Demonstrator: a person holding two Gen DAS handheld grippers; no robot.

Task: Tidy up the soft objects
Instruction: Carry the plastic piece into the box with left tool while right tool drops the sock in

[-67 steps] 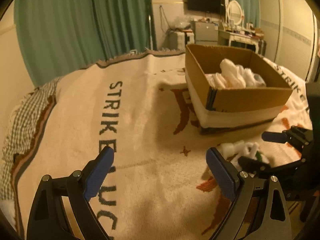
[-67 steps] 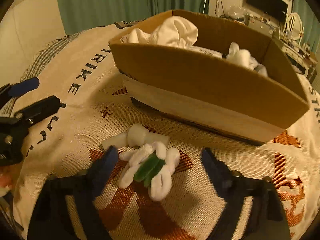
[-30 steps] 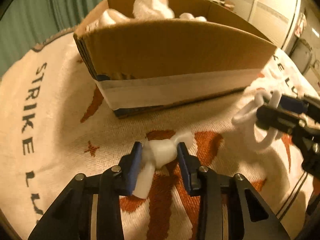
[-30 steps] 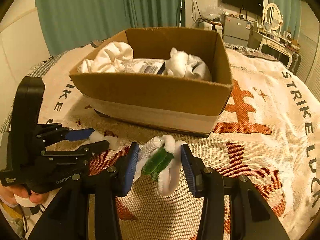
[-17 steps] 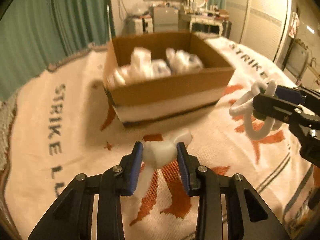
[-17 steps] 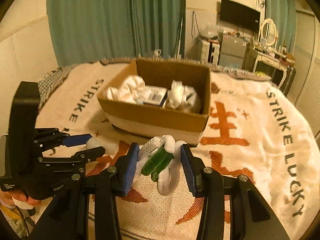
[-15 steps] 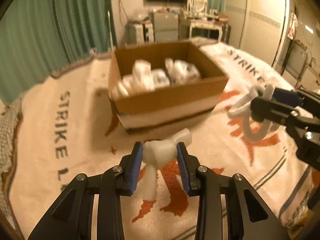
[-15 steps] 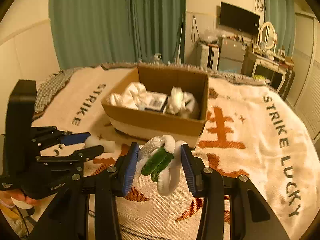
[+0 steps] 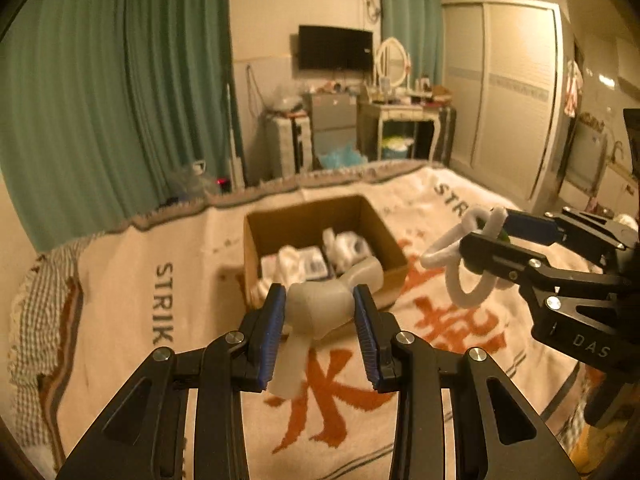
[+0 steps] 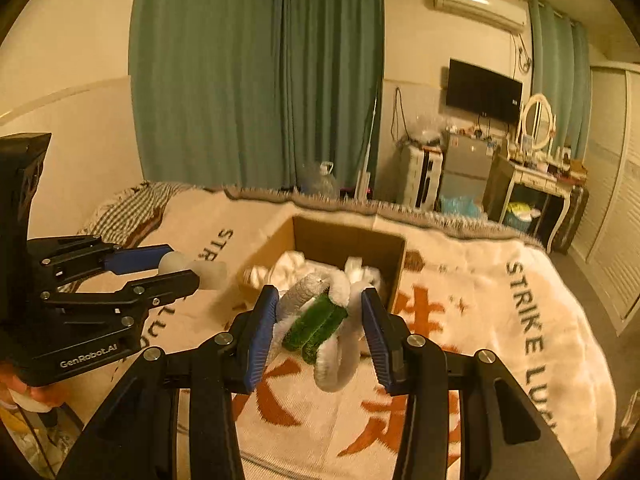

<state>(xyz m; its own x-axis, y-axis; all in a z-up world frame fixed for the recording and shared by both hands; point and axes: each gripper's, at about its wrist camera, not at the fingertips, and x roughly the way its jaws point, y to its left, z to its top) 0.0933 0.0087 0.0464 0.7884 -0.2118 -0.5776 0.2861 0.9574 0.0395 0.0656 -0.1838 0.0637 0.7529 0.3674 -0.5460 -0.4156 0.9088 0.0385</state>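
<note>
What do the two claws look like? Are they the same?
Yes, they match. The left claw and right claw are both black angular frames with silver screws and ribbed blue pads on their fingers. The left one has white "GenRobot.AI" lettering on its body; "DAS" shows on the right.

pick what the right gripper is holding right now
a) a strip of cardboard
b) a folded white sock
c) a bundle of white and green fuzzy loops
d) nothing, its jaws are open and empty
c: in the right wrist view the right gripper has its blue pads pressed on a bundle of white and green fuzzy loops, held in the air in front of the cardboard box.
</note>
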